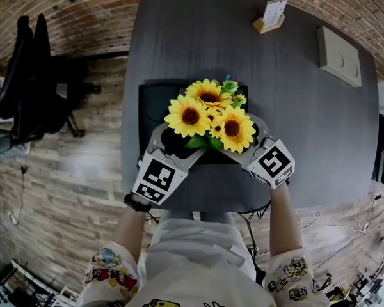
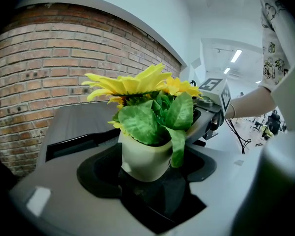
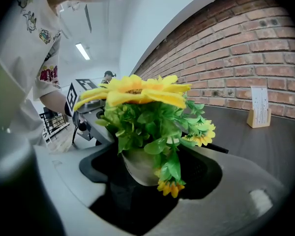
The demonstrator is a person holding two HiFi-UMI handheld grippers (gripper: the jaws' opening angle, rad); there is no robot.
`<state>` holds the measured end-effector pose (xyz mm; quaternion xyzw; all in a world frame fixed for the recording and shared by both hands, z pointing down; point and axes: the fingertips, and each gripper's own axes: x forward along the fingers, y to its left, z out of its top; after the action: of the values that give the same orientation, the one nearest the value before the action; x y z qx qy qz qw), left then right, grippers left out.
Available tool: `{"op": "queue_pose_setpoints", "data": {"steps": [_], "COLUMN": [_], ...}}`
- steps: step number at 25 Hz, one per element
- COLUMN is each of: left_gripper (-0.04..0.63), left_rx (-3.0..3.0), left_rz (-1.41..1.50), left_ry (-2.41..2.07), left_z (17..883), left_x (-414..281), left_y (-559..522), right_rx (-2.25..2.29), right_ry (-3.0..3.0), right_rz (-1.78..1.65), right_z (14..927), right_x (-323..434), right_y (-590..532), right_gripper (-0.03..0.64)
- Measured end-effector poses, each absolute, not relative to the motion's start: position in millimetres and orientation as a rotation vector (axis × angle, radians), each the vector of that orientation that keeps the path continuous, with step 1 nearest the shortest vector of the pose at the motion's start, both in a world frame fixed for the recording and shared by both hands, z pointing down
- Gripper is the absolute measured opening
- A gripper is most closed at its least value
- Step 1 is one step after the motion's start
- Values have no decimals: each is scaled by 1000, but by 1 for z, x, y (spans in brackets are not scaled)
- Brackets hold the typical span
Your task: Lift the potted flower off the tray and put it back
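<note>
The potted flower stands on the tray inside the parted jaws of the left gripper and the right gripper (no pad seems to press it yet), and it looks light and smooth, so hold the pot, not the soft petals.

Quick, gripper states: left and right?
Left gripper: open, flowerpot between its jaws, not clamped.
Right gripper: open, same flowerpot between its jaws.

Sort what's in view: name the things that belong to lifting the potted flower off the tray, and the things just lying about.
Job in hand: potted flower, tray, left gripper, right gripper.
Lying about: card stand, grey panel, office chair.
</note>
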<state>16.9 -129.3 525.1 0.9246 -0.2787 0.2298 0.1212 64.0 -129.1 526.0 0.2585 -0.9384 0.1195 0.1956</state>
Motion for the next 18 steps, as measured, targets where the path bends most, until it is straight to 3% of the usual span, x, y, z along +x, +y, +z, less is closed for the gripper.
{"op": "queue_pose_setpoints", "data": {"steps": [18], "left_gripper": [359], "left_rx": [2819], "left_rz": [604], "left_ry": [-854], "left_z": [444], "left_x": [24], "left_y": [-136], "right_rx": [811], "right_ry": [-2708], "right_rz": [213], "right_z": [445], "right_x": [72], "right_y": [-135], "right_gripper": [362]}}
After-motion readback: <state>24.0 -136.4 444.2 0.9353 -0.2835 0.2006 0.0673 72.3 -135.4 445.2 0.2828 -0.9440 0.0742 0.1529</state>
